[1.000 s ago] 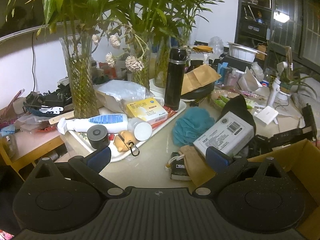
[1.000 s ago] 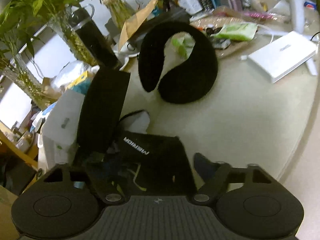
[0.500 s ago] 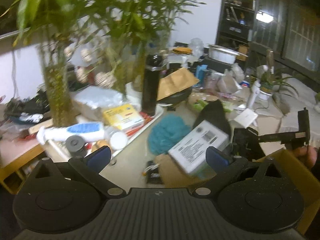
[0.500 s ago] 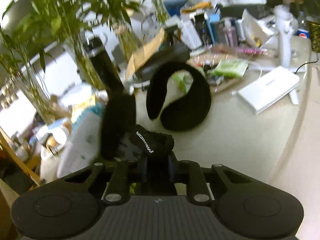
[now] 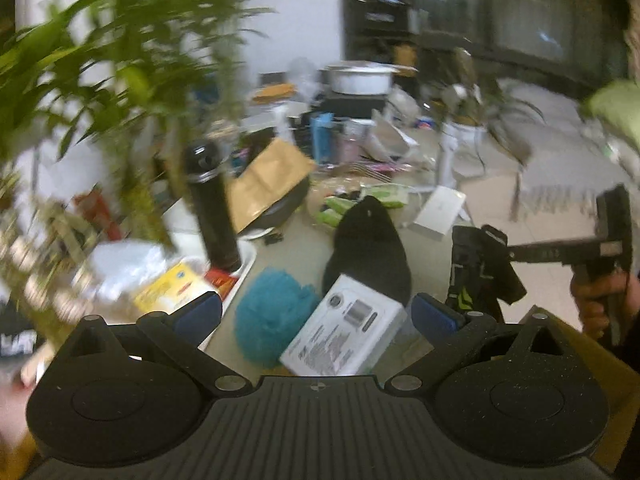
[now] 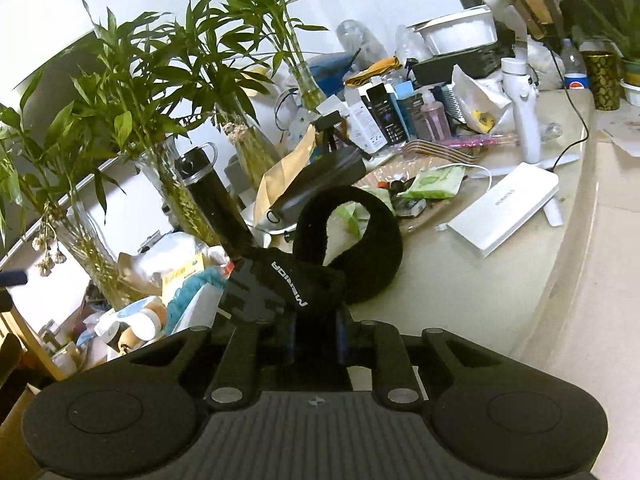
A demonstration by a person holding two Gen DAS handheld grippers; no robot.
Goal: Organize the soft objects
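Note:
My right gripper (image 6: 316, 336) is shut on a black glove (image 6: 280, 284) with white lettering and holds it above the table; in the left wrist view the glove (image 5: 480, 268) hangs from that gripper at the right. A black U-shaped neck pillow (image 6: 360, 248) lies on the table behind it, also seen in the left wrist view (image 5: 368, 256). A teal bath pouf (image 5: 268, 316) lies beside a white box (image 5: 344, 336). My left gripper (image 5: 316, 316) is open and empty above them.
Glass vases with bamboo (image 6: 160, 120), a black flask (image 6: 216, 208), a white tray (image 5: 236, 276) of bottles and boxes, a flat white box (image 6: 504, 208) and clutter crowd the table. A brown cardboard box (image 5: 592, 344) edge shows at right.
My right gripper closed on the black glove and lifted it off the table. My left gripper swung to the right and stayed open.

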